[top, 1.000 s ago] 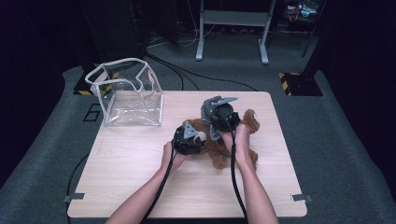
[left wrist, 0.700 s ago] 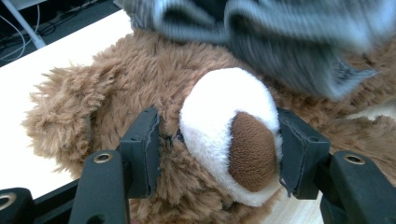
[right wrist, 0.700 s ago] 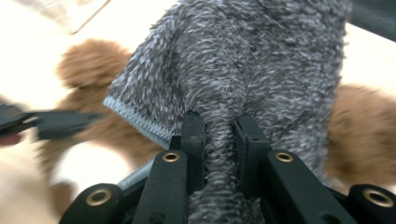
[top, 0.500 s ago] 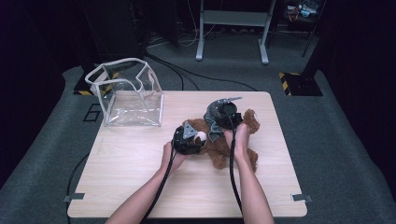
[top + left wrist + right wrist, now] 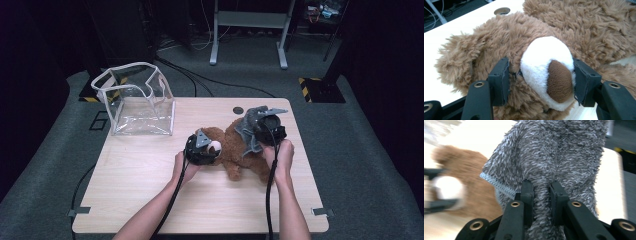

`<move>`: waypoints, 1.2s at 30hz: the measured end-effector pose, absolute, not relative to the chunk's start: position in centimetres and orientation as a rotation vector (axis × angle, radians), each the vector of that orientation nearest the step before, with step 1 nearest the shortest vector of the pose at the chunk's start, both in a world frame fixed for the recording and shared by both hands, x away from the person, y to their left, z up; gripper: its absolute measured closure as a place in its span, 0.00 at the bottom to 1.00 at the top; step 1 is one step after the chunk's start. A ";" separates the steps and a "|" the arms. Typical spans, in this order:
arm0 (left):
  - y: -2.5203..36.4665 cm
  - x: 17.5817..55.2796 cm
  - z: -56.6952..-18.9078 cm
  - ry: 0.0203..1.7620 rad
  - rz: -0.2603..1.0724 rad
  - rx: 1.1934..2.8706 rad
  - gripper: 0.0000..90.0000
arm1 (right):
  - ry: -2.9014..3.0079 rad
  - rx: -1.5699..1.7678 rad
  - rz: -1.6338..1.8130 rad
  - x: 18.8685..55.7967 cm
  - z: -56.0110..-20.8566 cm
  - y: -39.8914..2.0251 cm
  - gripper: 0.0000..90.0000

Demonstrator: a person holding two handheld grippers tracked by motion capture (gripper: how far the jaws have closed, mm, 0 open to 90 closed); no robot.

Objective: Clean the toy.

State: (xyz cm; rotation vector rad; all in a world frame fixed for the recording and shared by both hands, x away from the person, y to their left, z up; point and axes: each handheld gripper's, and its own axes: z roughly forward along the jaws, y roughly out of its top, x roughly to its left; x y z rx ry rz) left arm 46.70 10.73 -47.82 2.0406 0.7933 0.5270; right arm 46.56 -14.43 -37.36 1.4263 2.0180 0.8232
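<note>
Nearest the person, on the wooden table, the left gripper pinches the white muzzle of the brown teddy bear, which lies flat near the table's middle. Just beyond, the right gripper is pressed together on a fold of grey fuzzy garment — seemingly a small jacket, lifted over the bear's body. Dressing looks barely begun: the garment hangs bunched, on no limb. Farthest off, the clear plastic bag stands open and unused.
</note>
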 end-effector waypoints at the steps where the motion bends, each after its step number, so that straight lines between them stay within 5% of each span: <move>1: 10.7 46.7 -47.8 0.793 0.527 2.041 0.44 | 2.023 1.434 0.818 46.6 -37.5 -14.6 0.84; 36: 10.7 46.6 -47.9 0.784 0.542 2.051 0.44 | 2.109 1.448 0.785 52.2 -40.2 -10.4 0.84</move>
